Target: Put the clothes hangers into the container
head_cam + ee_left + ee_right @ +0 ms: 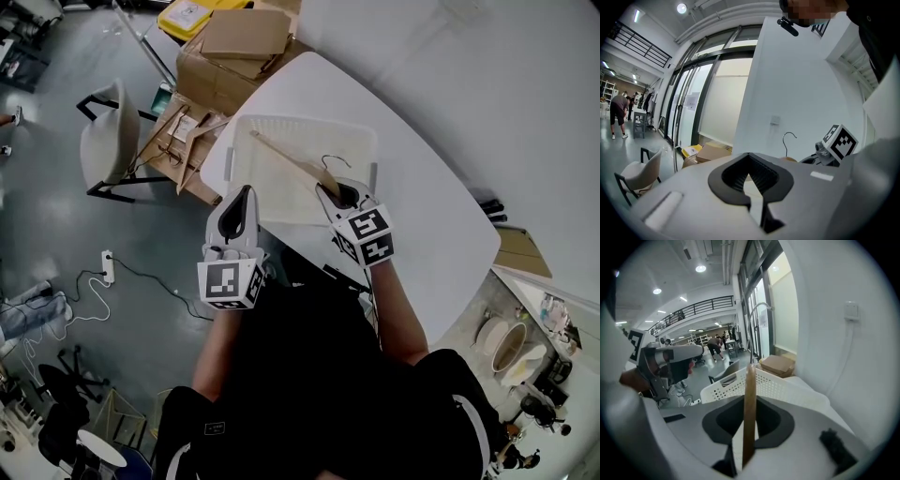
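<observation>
A wooden clothes hanger (295, 167) with a wire hook hangs tilted over the white perforated container (309, 122) on the white table (431, 206). My right gripper (339, 195) is shut on the hanger's near end. In the right gripper view the hanger (750, 399) stands upright between the jaws of the right gripper (749, 446), with the container (736, 383) behind it. My left gripper (246, 195) hovers at the table's left edge beside the container. In its own view the left gripper (754, 197) has its jaws a narrow gap apart with nothing between them.
Cardboard boxes (234, 52) are stacked on the floor beyond the table's left end. A chair (108, 141) stands further left. A power strip (107, 266) and cable lie on the floor. A wall runs along the table's right side.
</observation>
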`<act>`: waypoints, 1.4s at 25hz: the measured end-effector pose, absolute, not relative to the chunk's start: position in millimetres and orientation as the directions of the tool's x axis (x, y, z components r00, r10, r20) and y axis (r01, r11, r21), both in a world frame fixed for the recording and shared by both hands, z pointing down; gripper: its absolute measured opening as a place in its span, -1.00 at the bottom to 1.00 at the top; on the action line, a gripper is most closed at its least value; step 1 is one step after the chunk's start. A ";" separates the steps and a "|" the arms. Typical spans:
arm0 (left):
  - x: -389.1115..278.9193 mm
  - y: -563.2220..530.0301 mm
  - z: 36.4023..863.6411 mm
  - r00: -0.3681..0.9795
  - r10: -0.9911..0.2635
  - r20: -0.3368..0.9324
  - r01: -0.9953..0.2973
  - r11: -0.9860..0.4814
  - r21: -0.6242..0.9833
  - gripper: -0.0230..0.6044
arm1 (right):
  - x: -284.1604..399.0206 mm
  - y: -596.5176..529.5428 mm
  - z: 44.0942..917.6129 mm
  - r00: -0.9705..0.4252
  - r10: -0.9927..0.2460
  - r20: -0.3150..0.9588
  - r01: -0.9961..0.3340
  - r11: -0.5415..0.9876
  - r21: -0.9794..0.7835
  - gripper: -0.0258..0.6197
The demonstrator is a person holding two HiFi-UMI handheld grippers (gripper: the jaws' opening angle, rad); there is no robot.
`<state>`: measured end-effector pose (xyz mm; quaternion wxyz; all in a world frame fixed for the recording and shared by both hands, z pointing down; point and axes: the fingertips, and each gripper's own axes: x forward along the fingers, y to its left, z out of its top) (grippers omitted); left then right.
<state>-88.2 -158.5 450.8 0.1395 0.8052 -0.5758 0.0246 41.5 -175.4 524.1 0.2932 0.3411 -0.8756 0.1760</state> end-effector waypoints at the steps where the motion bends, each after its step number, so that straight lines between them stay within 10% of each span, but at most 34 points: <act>1: -88.7 -158.7 451.0 0.336 -0.920 0.201 -0.934 -0.298 0.195 -0.91 | 40.3 -176.2 525.4 -0.592 -0.489 0.640 -0.700 0.706 -0.108 -0.73; 35: -99.2 -182.5 465.0 0.339 -0.910 0.240 -0.933 -0.293 0.209 -0.91 | 18.4 -212.7 574.2 -0.507 -0.348 0.788 -0.691 0.710 -0.131 -0.73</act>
